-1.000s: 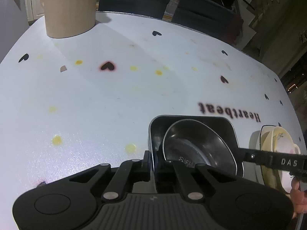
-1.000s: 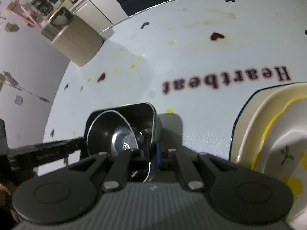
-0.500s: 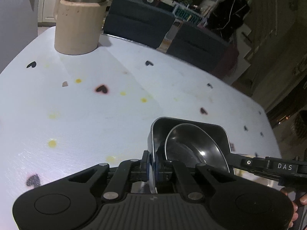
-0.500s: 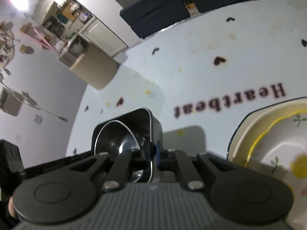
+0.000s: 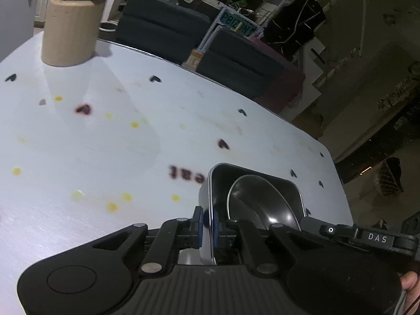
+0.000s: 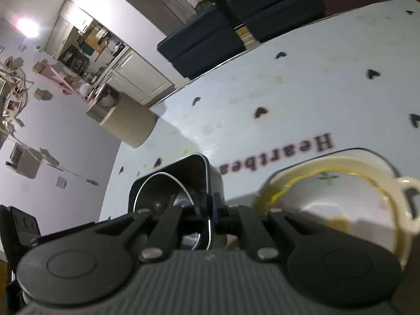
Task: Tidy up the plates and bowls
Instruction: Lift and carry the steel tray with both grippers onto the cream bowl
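Note:
A square steel tray [image 5: 265, 183] with a round steel bowl [image 5: 260, 204] inside it hangs above the white table. My left gripper [image 5: 207, 223] is shut on the tray's left wall. My right gripper [image 6: 210, 212] is shut on the opposite wall of the same tray [image 6: 183, 173], and the bowl [image 6: 162, 194] shows inside it. A cream bowl with a yellow rim [image 6: 338, 199] sits on a cream plate with a dark edge [image 6: 378, 155] just right of the right gripper.
The white table [image 5: 105, 144] carries printed hearts and the word "Heartbeat" [image 6: 288, 152]. A beige cylindrical holder with a steel pot on top [image 5: 71, 23] stands at the far left corner. Dark chairs [image 5: 162, 26] line the far edge.
Both grippers have lifted the tray with the bowl up off the table and moved it toward the cream plate and bowl. Both grips are unchanged.

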Demonstrator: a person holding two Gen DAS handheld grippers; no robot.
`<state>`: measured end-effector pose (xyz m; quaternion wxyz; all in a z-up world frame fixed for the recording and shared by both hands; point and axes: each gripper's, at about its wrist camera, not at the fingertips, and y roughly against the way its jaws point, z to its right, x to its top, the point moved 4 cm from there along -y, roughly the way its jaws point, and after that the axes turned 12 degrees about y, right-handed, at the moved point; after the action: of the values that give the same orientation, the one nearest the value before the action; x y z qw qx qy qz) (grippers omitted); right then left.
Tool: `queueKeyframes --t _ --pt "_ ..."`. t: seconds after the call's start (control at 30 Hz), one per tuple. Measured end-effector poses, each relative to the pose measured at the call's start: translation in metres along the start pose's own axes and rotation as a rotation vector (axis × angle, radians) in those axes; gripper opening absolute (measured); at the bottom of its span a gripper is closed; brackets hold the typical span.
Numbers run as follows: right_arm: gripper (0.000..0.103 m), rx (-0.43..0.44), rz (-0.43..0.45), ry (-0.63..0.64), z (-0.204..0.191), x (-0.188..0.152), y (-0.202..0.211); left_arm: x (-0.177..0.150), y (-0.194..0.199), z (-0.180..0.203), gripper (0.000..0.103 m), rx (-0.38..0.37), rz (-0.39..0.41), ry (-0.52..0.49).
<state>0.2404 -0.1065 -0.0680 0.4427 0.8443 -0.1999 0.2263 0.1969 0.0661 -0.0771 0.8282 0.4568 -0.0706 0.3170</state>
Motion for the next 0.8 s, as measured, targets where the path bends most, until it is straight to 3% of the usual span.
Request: queueKeyframes --t 0.43,0.8 --pt "0.005 -0.057 0.023 -0.045 0.06 -0.02 0.056 -0.038 -0.032 0.041 0.009 -0.033 -0.079 -0.01" --pt "0.005 -0.096 0.008 -0.067 0.089 -0.033 0.067 -0.054 -0.047 0.06 0.008 -0.055 -0.122 -0.028"
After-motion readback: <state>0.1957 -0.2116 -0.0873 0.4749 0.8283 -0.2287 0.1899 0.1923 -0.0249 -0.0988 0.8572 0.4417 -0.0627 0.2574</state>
